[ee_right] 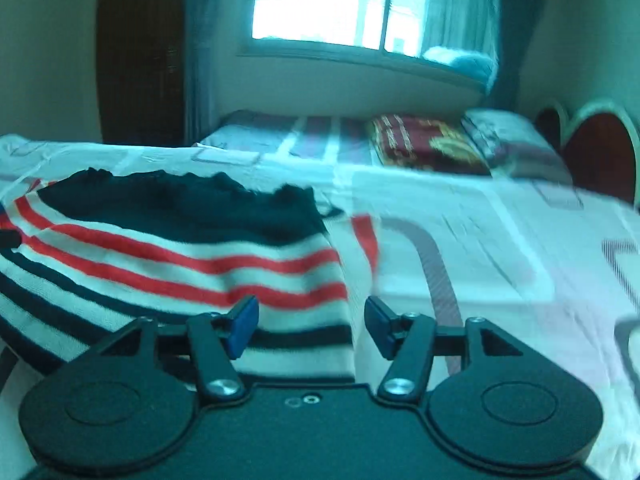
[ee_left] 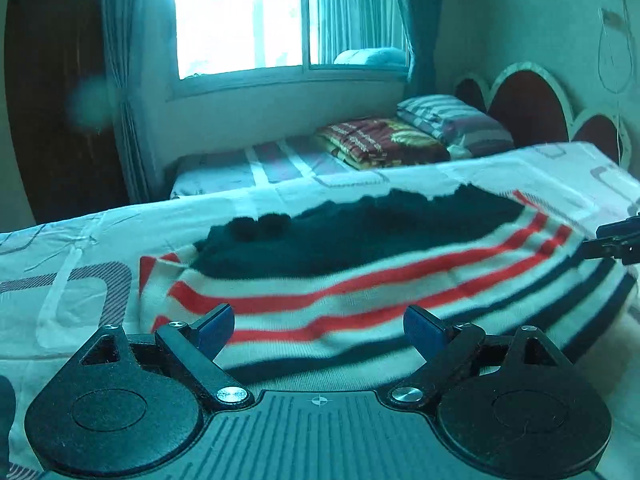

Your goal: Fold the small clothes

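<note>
A small knitted garment (ee_left: 360, 280) with white, red and navy stripes and a dark upper part lies flat on the bed sheet (ee_left: 80, 240). My left gripper (ee_left: 320, 328) is open, its blue pads (ee_left: 216, 326) spread over the garment's near left part, holding nothing. My right gripper (ee_right: 310, 326) is open and empty at the garment's (ee_right: 180, 256) near right edge. The right gripper's tip (ee_left: 612, 240) also shows at the right edge of the left wrist view.
The bed sheet (ee_right: 500, 248) is white with grey and pink rounded shapes. Beyond it lie a folded red blanket (ee_left: 380, 142) and a striped pillow (ee_left: 452, 120) by a headboard (ee_left: 528, 104). A window (ee_left: 280, 16) and a dark wardrobe (ee_left: 56, 80) stand behind.
</note>
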